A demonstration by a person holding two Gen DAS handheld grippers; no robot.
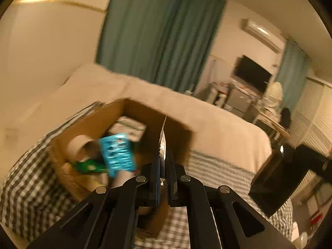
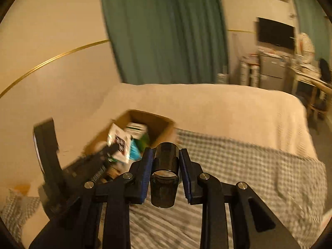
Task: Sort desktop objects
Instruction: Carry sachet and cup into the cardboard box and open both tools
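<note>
Jaws: left gripper (image 1: pixel 164 145) pinched on a thin flat packet (image 1: pixel 163 139), edge-on; right gripper (image 2: pixel 165 161) clamping a dark tube (image 2: pixel 165 174), axis along fingers. Cardboard box (image 1: pixel 87 122) ahead-left, nearer the left.

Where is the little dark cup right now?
In the right wrist view, the dark cup is held between the right gripper pads, above the checked blanket, just right of the cardboard box.
</note>
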